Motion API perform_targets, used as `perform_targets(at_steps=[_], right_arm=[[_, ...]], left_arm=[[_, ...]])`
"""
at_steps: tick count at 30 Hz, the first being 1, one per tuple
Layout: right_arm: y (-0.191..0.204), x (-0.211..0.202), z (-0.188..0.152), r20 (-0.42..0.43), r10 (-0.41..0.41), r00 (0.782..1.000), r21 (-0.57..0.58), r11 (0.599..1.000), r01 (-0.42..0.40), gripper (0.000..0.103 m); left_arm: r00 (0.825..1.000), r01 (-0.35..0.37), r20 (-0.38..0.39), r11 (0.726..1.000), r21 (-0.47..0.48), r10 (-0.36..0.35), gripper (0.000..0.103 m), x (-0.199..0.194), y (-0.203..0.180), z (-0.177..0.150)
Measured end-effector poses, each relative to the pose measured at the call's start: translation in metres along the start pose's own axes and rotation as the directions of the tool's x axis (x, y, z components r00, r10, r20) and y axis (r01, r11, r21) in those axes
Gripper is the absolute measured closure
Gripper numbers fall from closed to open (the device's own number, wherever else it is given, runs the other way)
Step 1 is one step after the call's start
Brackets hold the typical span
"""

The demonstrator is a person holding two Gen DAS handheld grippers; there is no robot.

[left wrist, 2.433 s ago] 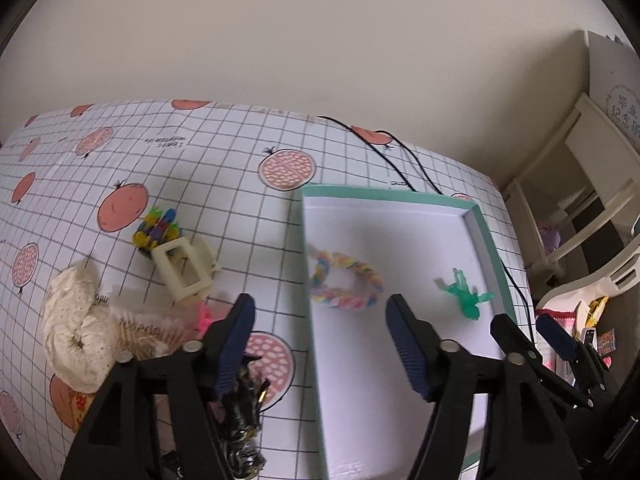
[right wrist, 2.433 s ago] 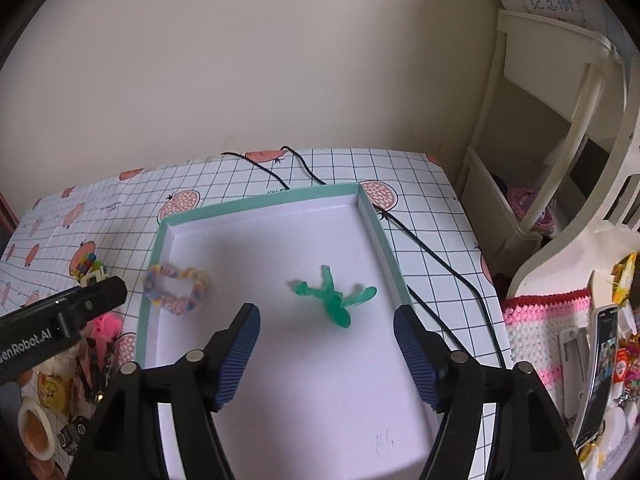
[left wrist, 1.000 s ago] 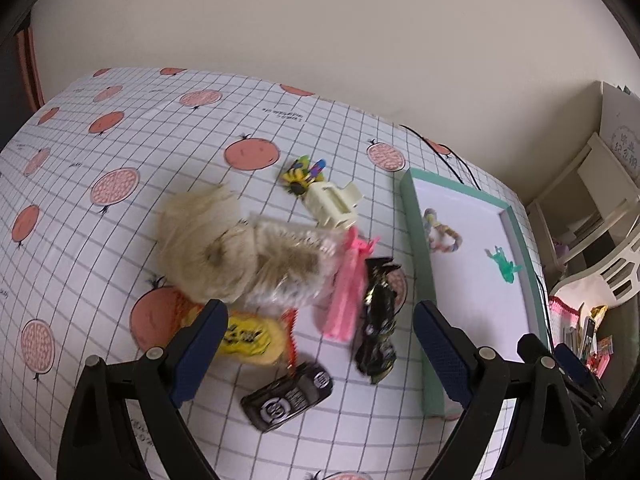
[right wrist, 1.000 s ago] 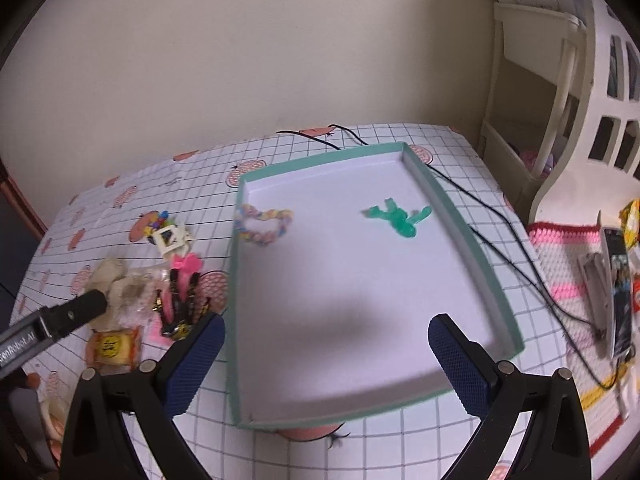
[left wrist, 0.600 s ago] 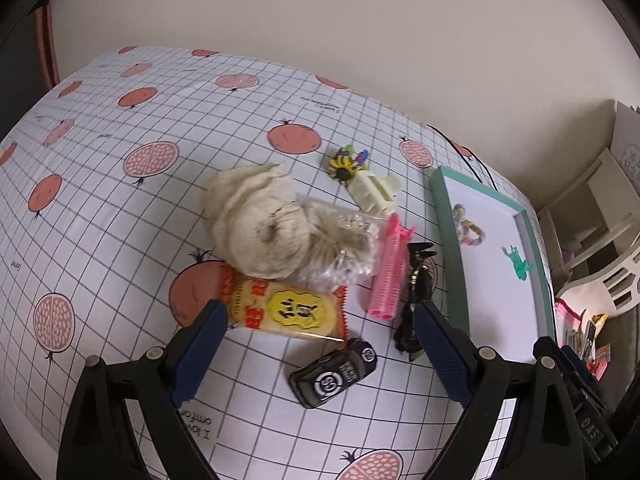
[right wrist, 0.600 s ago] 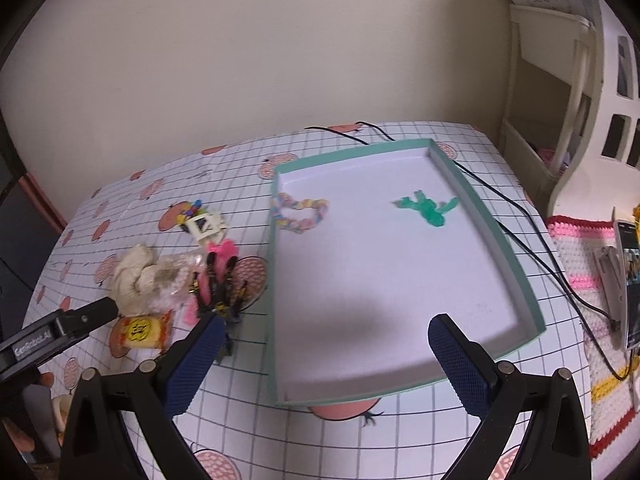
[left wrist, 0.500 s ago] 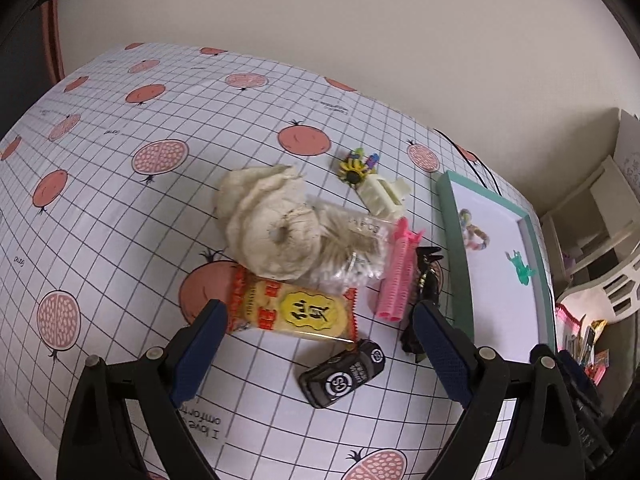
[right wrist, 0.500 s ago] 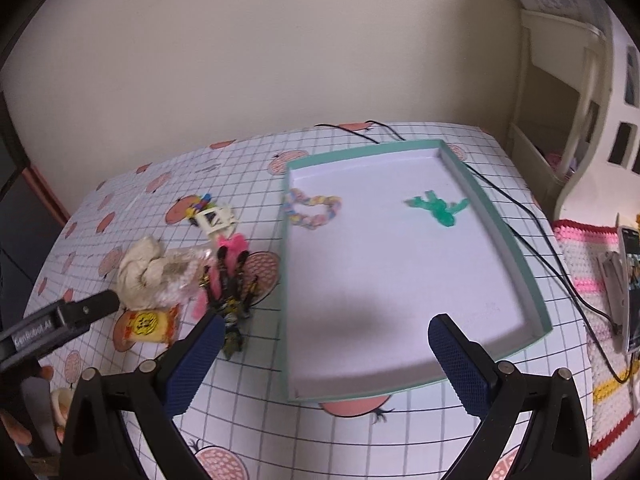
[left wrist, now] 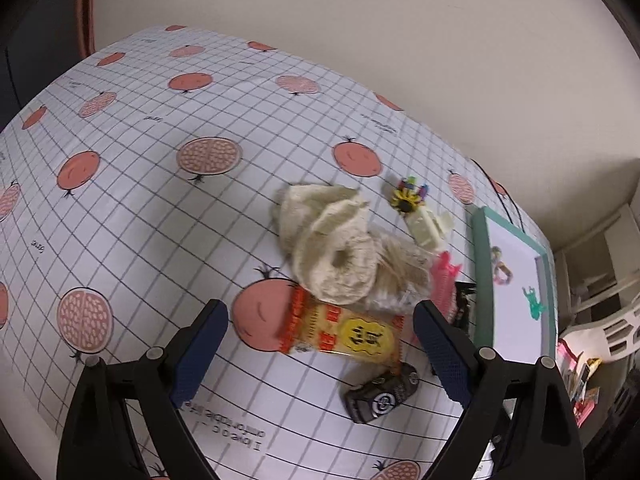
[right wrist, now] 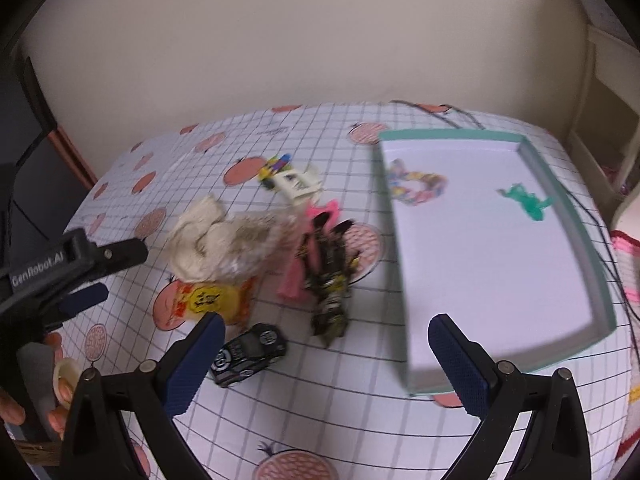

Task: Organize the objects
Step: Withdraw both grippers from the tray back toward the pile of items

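Note:
A pile lies on the fruit-print tablecloth: a cream scrunchie (left wrist: 328, 240), a clear packet (left wrist: 400, 272), a yellow snack packet (left wrist: 348, 334), a black toy car (left wrist: 382, 394), a pink hair clip (left wrist: 442, 280), a cream claw clip (left wrist: 426, 226) and a flower clip (left wrist: 408, 196). My left gripper (left wrist: 319, 312) hangs open above the snack packet, holding nothing. To the right, the teal-rimmed tray (right wrist: 448, 134) holds a pastel bracelet (right wrist: 416, 186) and a green frog figure (right wrist: 528, 200). My right gripper (right wrist: 326, 326) is open and empty, above the toy car (right wrist: 250, 354) and a black-gold hair clip (right wrist: 328, 276).
A black cable (right wrist: 440, 110) runs behind the tray. White shelving (right wrist: 608, 92) and a chair stand past the table's right edge. A hand (right wrist: 56, 412) holds the left gripper (right wrist: 124, 274) at the table's left, beside a tape roll (right wrist: 66, 376). A wall backs the table.
Both grippers have pulled back from the tray and their jaws stand wider. The left view has swung onto the pile; the right view now takes in both pile and tray.

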State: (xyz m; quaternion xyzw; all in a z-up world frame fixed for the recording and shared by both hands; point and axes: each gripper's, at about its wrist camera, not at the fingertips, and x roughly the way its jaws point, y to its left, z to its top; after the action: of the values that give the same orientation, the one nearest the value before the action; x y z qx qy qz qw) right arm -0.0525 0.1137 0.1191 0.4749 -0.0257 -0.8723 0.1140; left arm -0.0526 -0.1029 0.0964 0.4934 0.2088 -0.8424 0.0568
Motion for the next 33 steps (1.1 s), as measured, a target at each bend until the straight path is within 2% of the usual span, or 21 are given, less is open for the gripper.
perform_targets(at_steps=[9, 16, 27, 33], right_arm=[[0.035, 0.03, -0.01, -0.083, -0.006, 0.997, -0.042, 0.999, 0.002, 0.0], [0.053, 0.044, -0.019, -0.12, -0.026, 0.992, -0.072, 0.997, 0.017, 0.0], [0.064, 0.061, -0.028, -0.162, -0.063, 0.985, -0.097, 0.994, 0.048, 0.0], [0.057, 0.059, -0.029, -0.168, -0.073, 0.983, -0.103, 0.993, 0.056, 0.0]], left_arm=[[0.995, -0.058, -0.087, 0.998, -0.027, 0.055, 0.009, 0.021, 0.02, 0.002], [0.989, -0.087, -0.125, 0.995, -0.041, 0.081, 0.009, 0.031, 0.028, 0.0], [0.988, -0.096, -0.121, 0.995, 0.01, 0.096, 0.009, 0.042, 0.022, 0.001], [0.988, -0.112, -0.11, 0.994, 0.012, 0.113, 0.009, 0.052, 0.022, 0.004]])
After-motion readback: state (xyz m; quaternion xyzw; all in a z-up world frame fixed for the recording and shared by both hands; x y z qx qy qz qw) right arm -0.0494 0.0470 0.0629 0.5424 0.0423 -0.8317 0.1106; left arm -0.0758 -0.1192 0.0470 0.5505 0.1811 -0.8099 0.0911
